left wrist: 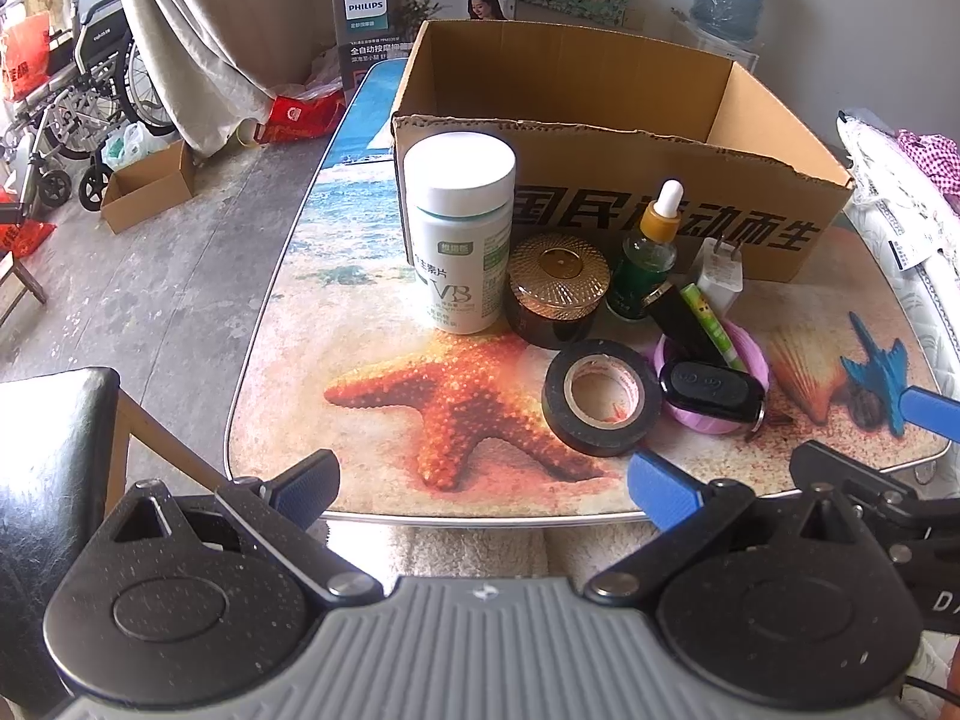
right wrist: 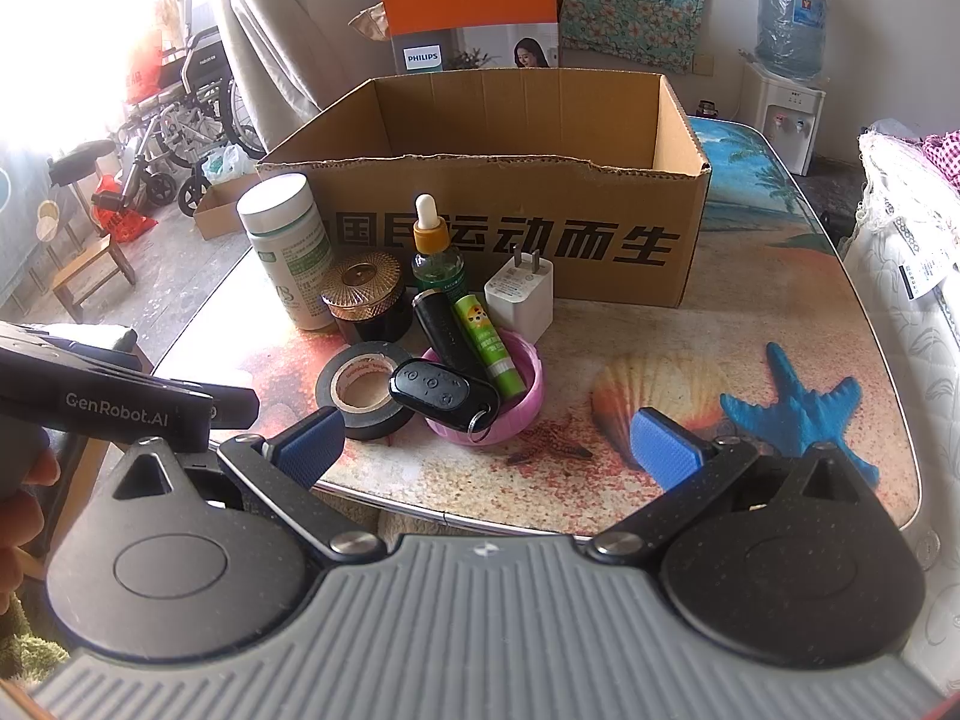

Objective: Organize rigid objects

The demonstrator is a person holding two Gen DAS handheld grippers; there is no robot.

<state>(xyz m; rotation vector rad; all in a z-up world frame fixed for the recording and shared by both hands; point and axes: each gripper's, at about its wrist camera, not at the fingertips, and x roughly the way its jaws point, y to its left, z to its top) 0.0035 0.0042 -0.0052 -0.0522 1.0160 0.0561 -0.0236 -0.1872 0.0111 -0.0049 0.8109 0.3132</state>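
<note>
Firstly, left wrist view. The left gripper [left wrist: 483,483] hung at the near edge of the worktop [left wrist: 288,324], blue-padded fingers [left wrist: 663,489] wide apart, nothing between them. An open cardboard box [left wrist: 600,144] stood at the far side, with nothing visible inside from this angle. A cluster of small items sat in front of it: a white vitamin bottle [left wrist: 459,234] upright at the left; a gold-lidded black jar [left wrist: 558,288] just beside it; a green dropper bottle [left wrist: 648,252] behind the jar; a white charger plug [left wrist: 720,276] near the box wall. A roll of black tape [left wrist: 603,396] lay flat, nearest the gripper. A pink dish [left wrist: 744,354] touched the tape's right side and carried a black key fob [left wrist: 711,393], a black tube [left wrist: 684,318] and a green lip balm [left wrist: 714,318]. The tip of the right gripper [left wrist: 927,408] showed at the right edge.

Right wrist view. The right gripper [right wrist: 486,450] was also at the near edge, fingers [right wrist: 666,450] spread, holding nothing. Same cluster ahead and left: tape [right wrist: 363,390], dish [right wrist: 528,396] with fob [right wrist: 444,393], balm [right wrist: 489,342] and tube [right wrist: 441,324] leaning on its rim. Bottle [right wrist: 291,246], jar [right wrist: 363,294], dropper [right wrist: 435,252] and plug [right wrist: 521,294] stood behind, before the box [right wrist: 510,228]. The left gripper's body [right wrist: 120,402] crossed the left side.
</note>
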